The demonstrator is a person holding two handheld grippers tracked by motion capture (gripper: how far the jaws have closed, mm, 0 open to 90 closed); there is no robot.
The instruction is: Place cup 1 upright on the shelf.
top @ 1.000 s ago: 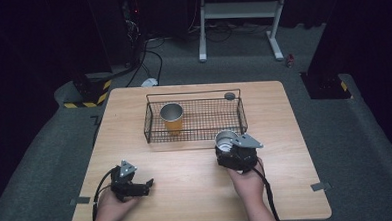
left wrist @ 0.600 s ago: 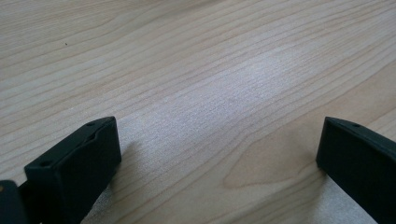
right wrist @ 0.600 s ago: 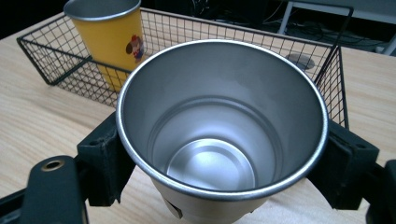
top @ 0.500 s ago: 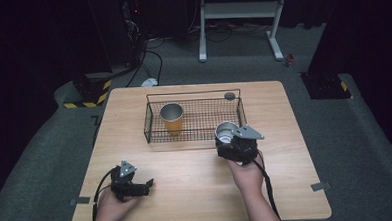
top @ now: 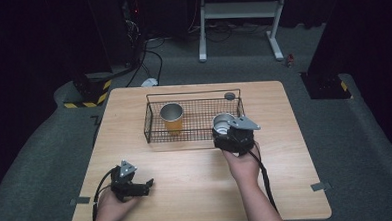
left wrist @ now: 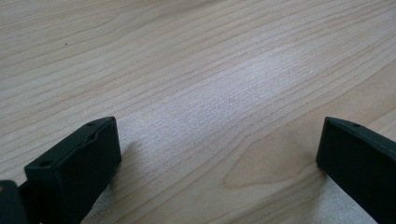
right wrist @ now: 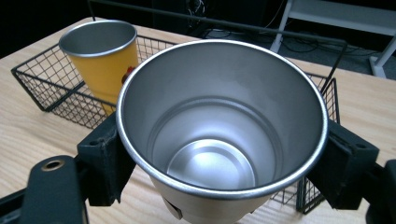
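Right hand-held gripper (top: 224, 131) is pinching a metal cup (right wrist: 219, 135) between its two black jaws, one jaw pressing each side of the cup just below the rim. In the right gripper view the cup is sitting upright, mouth open toward the camera, its bare inside and round bottom showing; the outer wall below the rim is looking pale.

In the high view the cup (top: 223, 123) is sitting at the near right corner of the wire basket (top: 193, 94), over or just at its front wall; whether it is touching the wire, cannot tell. The basket is standing on the far half of the table (top: 285, 136).

A yellow cup (top: 172, 116) with a metal inside is standing upright in the left part of the basket, well apart from the gripped cup. A small dark round thing (top: 229, 95) is lying just behind the basket's far right corner.

Right hand (top: 244, 163) is reaching forward from the near edge, forearm pointing straight at the basket.

Left hand-held gripper (top: 140, 188) is resting low at the near left of the table, jaws spread wide over bare wood. Left hand (top: 110, 209) is holding it from behind.
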